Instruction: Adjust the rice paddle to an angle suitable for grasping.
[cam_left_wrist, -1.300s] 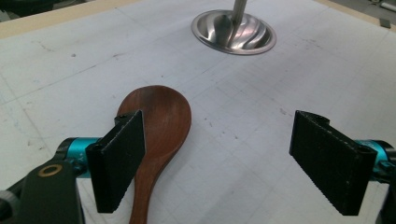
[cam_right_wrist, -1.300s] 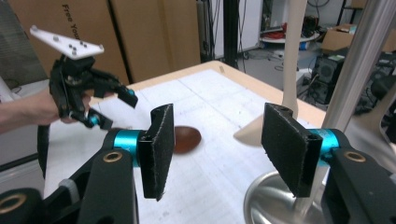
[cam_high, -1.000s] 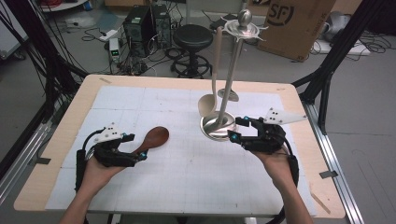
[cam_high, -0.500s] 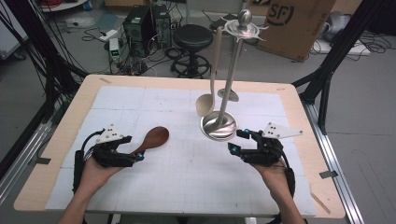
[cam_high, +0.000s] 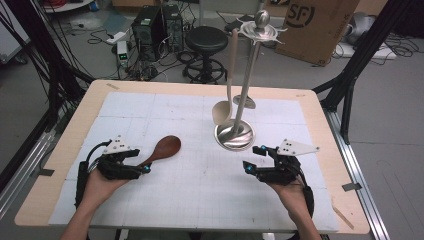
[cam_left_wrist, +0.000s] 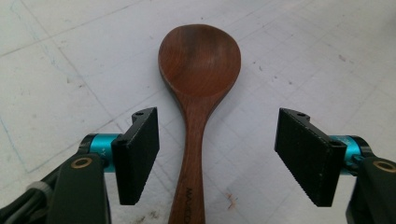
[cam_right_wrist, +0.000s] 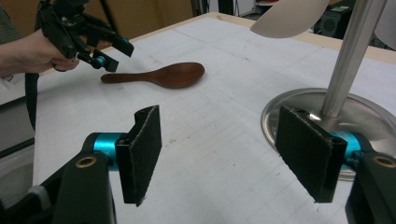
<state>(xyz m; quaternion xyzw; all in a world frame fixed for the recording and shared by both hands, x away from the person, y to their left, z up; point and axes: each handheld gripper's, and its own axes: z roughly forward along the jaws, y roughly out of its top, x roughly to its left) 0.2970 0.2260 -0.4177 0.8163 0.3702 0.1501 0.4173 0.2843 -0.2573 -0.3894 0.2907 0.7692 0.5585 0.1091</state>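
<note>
Left tongs (cam_left_wrist: 212, 154) ready to pick up the wooden spoon (cam_left_wrist: 198, 93).

The left tongs are spread wide, one jaw on each side of the spoon's handle, not touching it. The spoon lies flat on the worktop (cam_high: 165, 105), at the near left. Next they likely need to squeeze the handle. The right tongs (cam_high: 256, 160) are spread and empty, near the metal utensil stand (cam_high: 235, 135) where a pale spoon (cam_high: 222, 111) hangs.

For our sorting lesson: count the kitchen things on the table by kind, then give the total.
Wooden spoons lying on the mat: 1, the brown spoon
Pale ladles hanging from the stand: 1, the cream ladle
Metal utensil stands: 1, the steel stand
Total: 3
</note>
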